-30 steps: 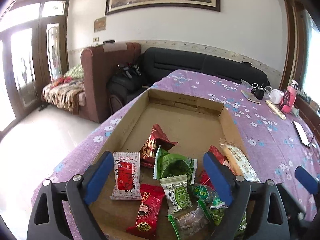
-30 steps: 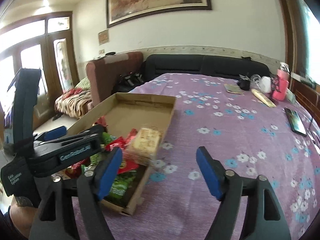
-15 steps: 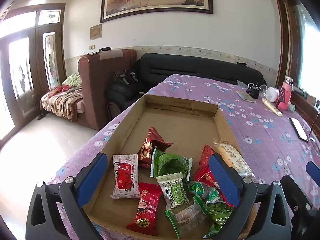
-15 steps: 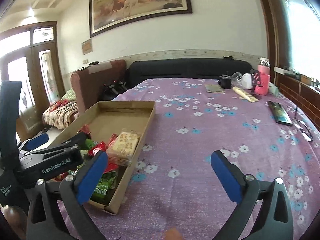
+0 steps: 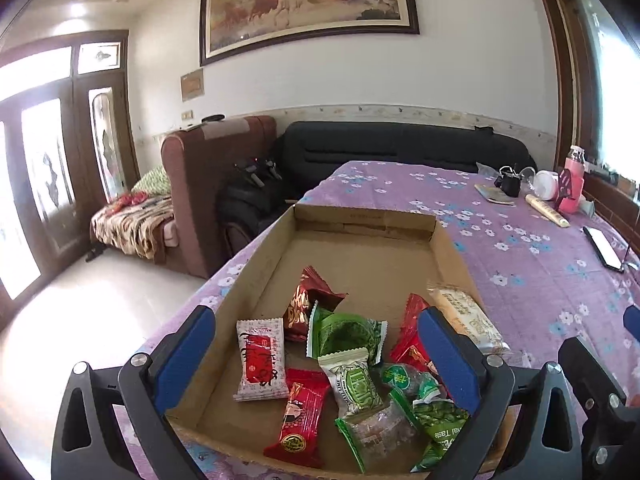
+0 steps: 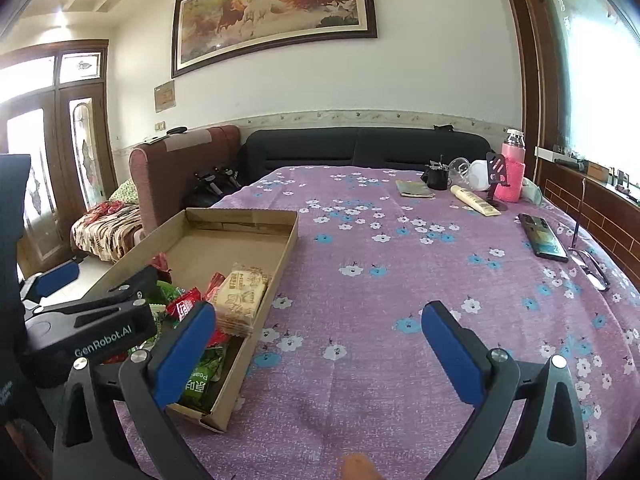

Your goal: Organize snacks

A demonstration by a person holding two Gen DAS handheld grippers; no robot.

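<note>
Left wrist view showed a table under a purple floral cloth, with a shallow cardboard box lying at its near left edge. Snacks were grouped in the near half of the box; the far half was bare cardboard. A beige cracker pack leaned on the right wall of the box. A green packet lay near the middle, with a dark red packet just behind it and a white-and-red packet to its left. A red packet and a pale green packet lay nearest the camera. The left gripper hovered over these snacks with its jaws spread wide and nothing between them. In the right wrist view, the right gripper hung above bare cloth just right of the box, jaws likewise spread wide and empty. A phone, a pink bottle and a cream tube sat well apart at the far right.
</note>
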